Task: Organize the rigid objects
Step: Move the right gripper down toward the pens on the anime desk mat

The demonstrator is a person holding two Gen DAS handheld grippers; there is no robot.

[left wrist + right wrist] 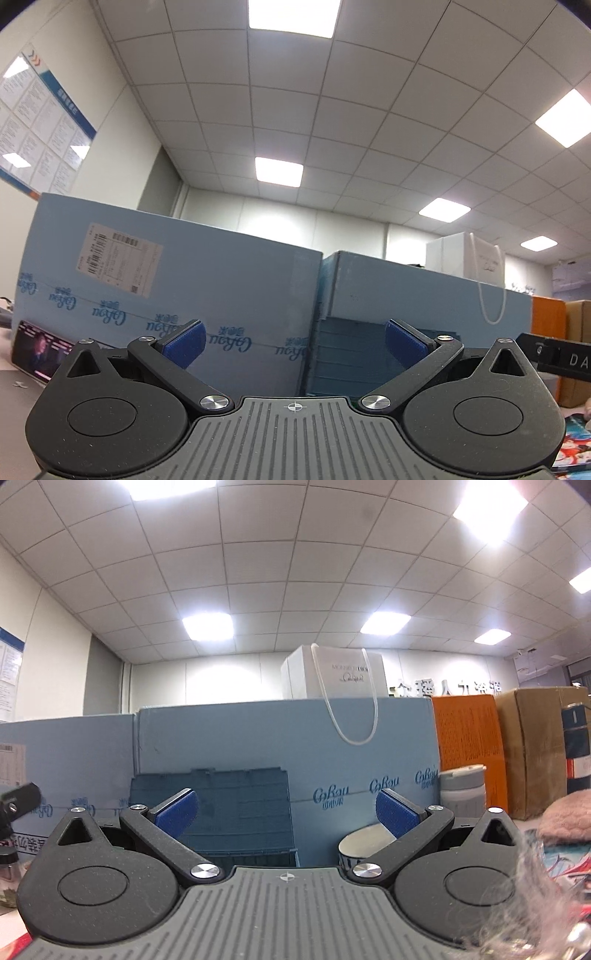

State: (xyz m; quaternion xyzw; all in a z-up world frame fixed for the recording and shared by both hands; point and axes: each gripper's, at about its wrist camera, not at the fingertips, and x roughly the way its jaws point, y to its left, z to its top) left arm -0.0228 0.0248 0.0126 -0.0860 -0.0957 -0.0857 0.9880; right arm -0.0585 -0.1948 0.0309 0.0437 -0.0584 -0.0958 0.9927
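Note:
My left gripper (294,345) is open and empty, low on the table, facing a dark blue slatted crate (345,360) that stands against light blue cartons (207,284). My right gripper (286,814) is open and empty, facing the same crate (229,816). A round white-topped tin (360,845) lies just behind the right finger (397,812). A grey and white cup (463,794) stands right of it. A phone with a lit screen (38,349) lies at the left in the left wrist view.
A white paper bag (334,677) sits on top of the cartons. An orange box (471,746) and a brown carton (535,749) stand at the right. A pink fluffy thing (565,818) and colourful printed items (576,450) lie at the right. A jar (9,871) stands at the left.

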